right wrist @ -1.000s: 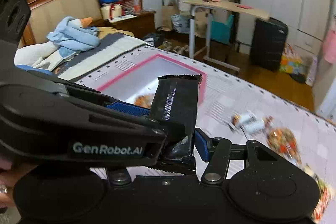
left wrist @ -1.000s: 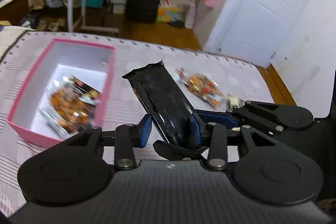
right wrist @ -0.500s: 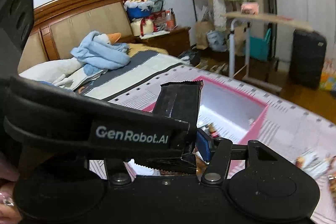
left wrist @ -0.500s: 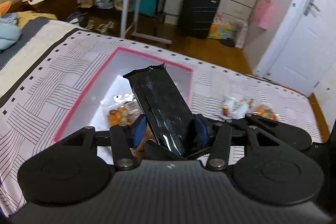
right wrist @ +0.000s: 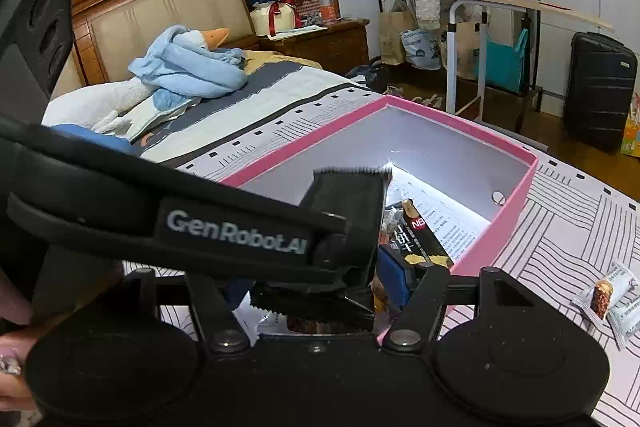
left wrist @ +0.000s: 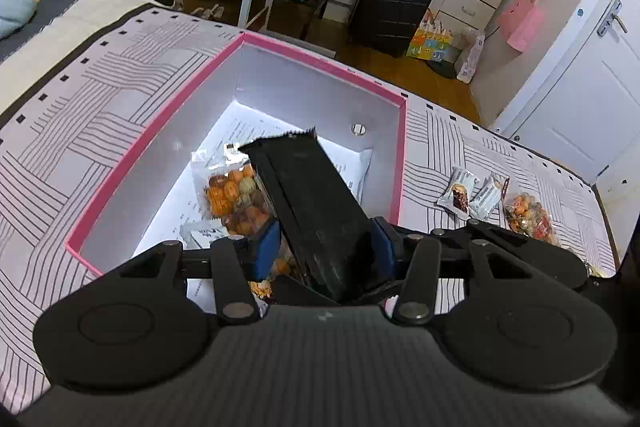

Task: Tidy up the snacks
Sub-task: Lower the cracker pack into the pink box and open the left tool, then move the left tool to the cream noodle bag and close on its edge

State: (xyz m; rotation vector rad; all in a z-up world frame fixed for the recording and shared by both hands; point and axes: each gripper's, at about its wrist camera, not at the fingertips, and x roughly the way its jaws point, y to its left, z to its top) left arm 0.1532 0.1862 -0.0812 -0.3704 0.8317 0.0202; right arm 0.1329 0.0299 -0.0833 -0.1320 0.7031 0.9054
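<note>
Reading "GenRobot.AI" in pale letters on the left gripper [right wrist: 344,259] as it crosses the right wrist view, and "NB" on a dark packet [right wrist: 424,239] lying in the pink box [left wrist: 192,115], is all the writing that comes clear. The black snack packet [left wrist: 316,203] stands between both claws, its long axis tilted up and away toward the box's far wall, serrated end uppermost, lower end near the cameras. A second ago it hung over the bedspread [left wrist: 80,115] beside the box; now it is over the box interior, above an orange snack bag [left wrist: 232,195]. The left gripper's blue pads [left wrist: 266,249] have just eased apart, one showing a gap. The right gripper [right wrist: 360,287] has just been opening, its pad clear of the packet.
</note>
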